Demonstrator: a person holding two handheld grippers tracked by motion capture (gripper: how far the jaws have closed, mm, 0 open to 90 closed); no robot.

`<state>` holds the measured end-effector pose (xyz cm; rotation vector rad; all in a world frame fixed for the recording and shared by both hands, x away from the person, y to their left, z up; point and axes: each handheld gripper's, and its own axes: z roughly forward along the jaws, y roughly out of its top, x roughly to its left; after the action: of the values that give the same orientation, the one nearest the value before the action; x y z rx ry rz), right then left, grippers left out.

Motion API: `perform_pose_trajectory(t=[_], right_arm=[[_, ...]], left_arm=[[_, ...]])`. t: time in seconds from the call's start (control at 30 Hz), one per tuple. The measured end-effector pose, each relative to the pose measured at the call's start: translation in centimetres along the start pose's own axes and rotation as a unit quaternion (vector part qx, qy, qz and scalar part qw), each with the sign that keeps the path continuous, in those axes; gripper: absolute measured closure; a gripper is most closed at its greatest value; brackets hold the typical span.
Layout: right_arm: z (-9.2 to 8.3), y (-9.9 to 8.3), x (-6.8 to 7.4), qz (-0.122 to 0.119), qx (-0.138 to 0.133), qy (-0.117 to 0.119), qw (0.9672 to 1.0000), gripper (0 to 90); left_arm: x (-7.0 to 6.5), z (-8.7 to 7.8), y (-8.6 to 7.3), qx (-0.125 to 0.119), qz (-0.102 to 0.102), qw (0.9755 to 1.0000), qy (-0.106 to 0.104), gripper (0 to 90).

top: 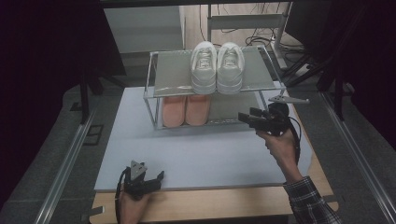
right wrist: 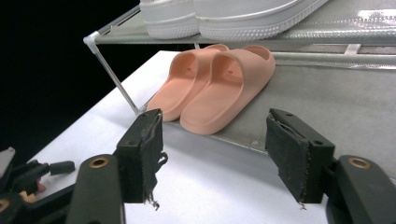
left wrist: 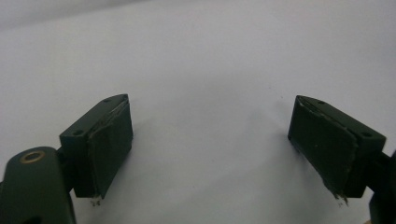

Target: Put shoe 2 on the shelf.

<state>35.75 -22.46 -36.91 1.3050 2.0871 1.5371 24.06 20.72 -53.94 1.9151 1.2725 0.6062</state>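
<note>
Pink slides sit as a pair on the lower shelf of the shoe rack, toward its left end, side by side and touching, toes pointing toward the person. In the right gripper view they lie just beyond the jaws, resting on the grey lower shelf near the rack's front edge.

At the left of the high view, the left gripper lies low at the near edge of the white mat, held in the person's left hand. In its own view the jaws stand wide apart with nothing but the bare white mat between them.

Further right, white sneakers stand together on the rack's top shelf, above and to the right of the slides.

At the right, the right gripper is held level in the right hand, pointing left at the front of the lower shelf, right of the slides. In its own view the jaws are spread well apart and grip nothing; the slides are ahead of them, not between the pads.
</note>
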Motion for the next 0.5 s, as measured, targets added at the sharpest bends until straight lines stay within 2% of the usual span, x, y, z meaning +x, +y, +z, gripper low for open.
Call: perform_pose_trajectory(t=[0.5], right_arm=[[-0.9, -1.9, 0.2, -0.05, 0.018, 0.002, 0.9986, 27.2]], left_arm=[[0.0, 0.0, 0.0, -0.001, -0.001, 1.0, 0.0, 13.9]])
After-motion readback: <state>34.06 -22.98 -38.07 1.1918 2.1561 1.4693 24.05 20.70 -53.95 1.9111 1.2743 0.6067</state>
